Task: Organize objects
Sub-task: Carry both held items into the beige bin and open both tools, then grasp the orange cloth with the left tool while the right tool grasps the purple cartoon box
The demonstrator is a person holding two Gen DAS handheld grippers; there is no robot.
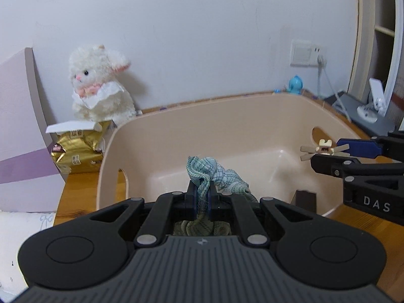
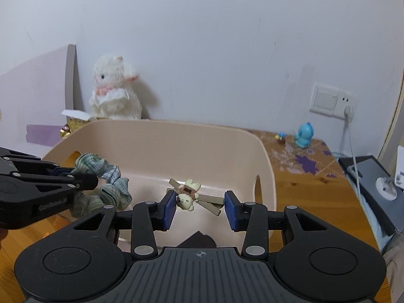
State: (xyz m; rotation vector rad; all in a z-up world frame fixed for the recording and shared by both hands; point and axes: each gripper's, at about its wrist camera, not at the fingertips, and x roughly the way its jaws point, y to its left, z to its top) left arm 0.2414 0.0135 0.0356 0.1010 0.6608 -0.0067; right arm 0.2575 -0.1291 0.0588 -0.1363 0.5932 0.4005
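Note:
A green-blue plaid scrunchie [image 1: 202, 171] is pinched between the fingers of my left gripper [image 1: 202, 189], held over the near left part of a beige plastic bin [image 1: 227, 126]. In the right wrist view the same scrunchie [image 2: 111, 176] hangs from the left gripper [image 2: 85, 176] above the bin [image 2: 164, 146]. My right gripper [image 2: 199, 209] stands open over the bin's right side. A cream bear hair clip [image 2: 188, 194] with crossed beige prongs sits between its blue pads, close to the left pad [image 2: 168, 209]. Seen from the left wrist, the clip [image 1: 324, 149] is at the right gripper's [image 1: 325, 155] tips.
A dark brown object [image 2: 199, 238] lies in the bin's near corner. Behind the bin are a white plush rabbit [image 1: 98, 88], a gold packet [image 1: 78, 151] and a blue figurine [image 2: 304, 136]. A wall socket with cable [image 2: 348, 111] and a phone stand [image 1: 373, 101] are at the right.

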